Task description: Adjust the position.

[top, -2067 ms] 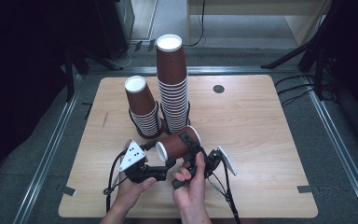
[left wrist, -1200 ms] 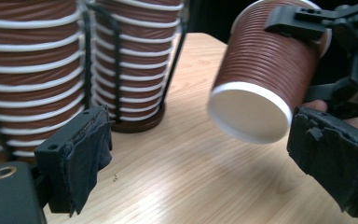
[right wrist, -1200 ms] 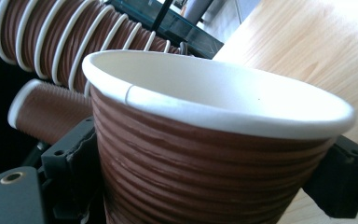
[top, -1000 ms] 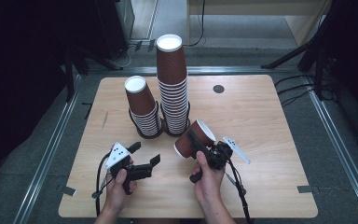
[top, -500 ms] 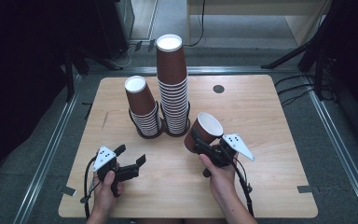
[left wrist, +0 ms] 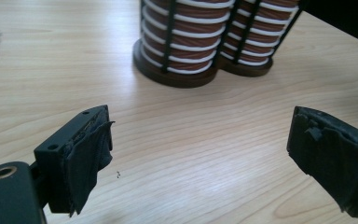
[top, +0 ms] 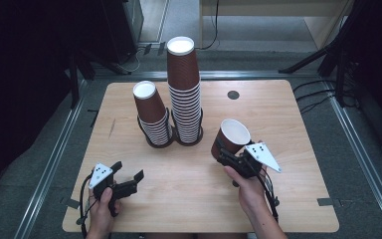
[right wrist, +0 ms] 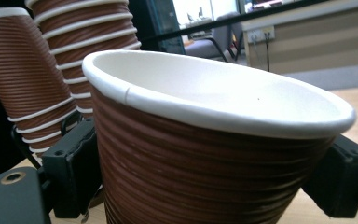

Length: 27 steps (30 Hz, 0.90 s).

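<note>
High view: above the near edge, facing forward, down onto the pale wooden table (top: 278, 119).
Gripper views: low, close.
Shared: two stacks of brown ribbed paper cups (top: 185, 99) (left wrist: 214, 42) (right wrist: 51, 60).

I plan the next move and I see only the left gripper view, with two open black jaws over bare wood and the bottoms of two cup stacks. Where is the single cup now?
Observer: The right tool holds the single cup, right of the two stacks.
Operator: Is the cup upright or lying?
Observer: Mouth up and tilted; the right gripper view shows its white inside.
Operator: Are both stacks the same height?
Observer: No. The right stack is clearly taller than the left stack, which leans.
Operator: Where is my left tool on the table?
Observer: The left tool is near the front left of the table.
</note>
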Tool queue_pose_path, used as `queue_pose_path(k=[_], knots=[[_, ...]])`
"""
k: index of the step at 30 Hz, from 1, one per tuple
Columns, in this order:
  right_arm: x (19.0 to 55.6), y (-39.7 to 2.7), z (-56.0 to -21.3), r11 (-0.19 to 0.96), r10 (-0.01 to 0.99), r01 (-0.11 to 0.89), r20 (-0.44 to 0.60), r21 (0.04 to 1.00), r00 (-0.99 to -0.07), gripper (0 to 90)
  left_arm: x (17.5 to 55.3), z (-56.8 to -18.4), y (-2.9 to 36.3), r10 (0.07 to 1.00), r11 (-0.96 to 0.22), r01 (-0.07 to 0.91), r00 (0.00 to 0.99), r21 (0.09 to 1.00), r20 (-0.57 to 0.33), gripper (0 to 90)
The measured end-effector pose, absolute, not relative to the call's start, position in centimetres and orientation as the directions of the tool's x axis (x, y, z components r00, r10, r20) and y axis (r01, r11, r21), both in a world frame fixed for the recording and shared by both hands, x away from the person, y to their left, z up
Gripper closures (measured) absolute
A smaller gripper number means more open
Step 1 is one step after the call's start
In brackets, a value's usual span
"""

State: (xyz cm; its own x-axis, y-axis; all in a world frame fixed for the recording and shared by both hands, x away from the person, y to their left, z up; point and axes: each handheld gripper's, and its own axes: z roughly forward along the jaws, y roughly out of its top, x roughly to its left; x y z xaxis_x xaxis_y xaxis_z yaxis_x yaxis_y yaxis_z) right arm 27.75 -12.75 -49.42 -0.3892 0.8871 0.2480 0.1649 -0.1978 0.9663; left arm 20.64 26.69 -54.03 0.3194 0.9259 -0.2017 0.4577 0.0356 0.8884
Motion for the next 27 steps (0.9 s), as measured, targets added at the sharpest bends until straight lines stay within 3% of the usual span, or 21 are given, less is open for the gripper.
queue_pose_path(k=[7, 20, 27], knots=[[28.0, -14.1, -49.0, -0.101, 0.918, 0.102, 0.133, 0.99, -0.374, 12.5, 21.0, -54.4, 28.0, 0.938, 0.057, 0.459, 0.279, 0.887, -0.205, 6.8], [28.9, -16.6, -48.3, -0.141, 0.94, 0.082, 0.16, 0.987, -0.302, 12.0, 21.0, -54.5, 28.7, 0.946, 0.059, 0.465, 0.257, 0.883, -0.198, 6.8], [29.6, -17.7, -48.2, -0.093, 0.962, 0.032, 0.098, 0.995, -0.254, 12.3, 21.0, -54.6, 28.6, 0.945, 0.056, 0.466, 0.262, 0.883, -0.198, 6.8]])
